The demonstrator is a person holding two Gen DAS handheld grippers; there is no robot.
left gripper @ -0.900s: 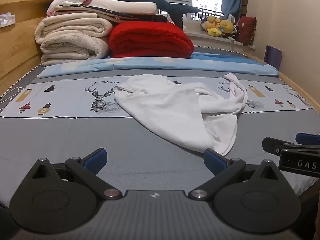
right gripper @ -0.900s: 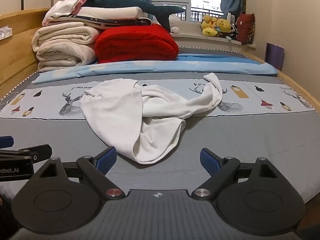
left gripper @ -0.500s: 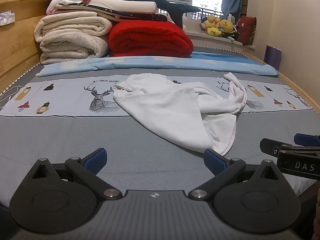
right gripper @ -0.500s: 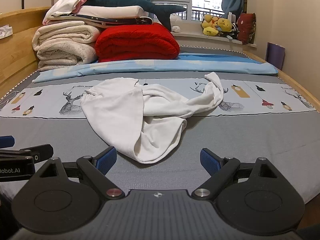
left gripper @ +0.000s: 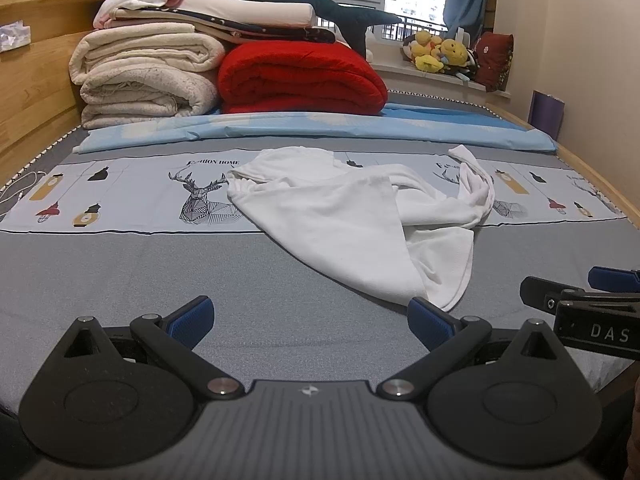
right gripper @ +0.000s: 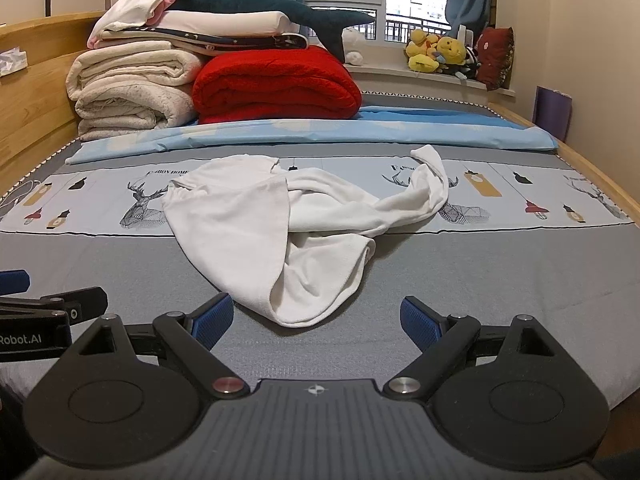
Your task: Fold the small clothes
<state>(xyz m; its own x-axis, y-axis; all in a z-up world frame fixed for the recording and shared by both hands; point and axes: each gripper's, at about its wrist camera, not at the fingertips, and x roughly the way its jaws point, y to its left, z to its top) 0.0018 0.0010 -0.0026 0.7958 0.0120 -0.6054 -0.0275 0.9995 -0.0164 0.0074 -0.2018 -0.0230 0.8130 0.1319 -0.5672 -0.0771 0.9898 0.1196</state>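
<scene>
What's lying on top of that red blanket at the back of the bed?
A dark patterned fold of bedding and a white one overhang the red blanket, with a dark teal plush shark above. Whatever lies beneath that stack is hidden.

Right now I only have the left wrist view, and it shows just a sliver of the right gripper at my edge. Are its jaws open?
Observer: Yes. The right gripper stands wide open, with nothing between its pads.
Operator: Where is the cloth relative to it?
Observer: The near folded end of the white garment lies on the bed just ahead of the gap between the fingers, a little toward its left finger. I see no pad touching it.
</scene>
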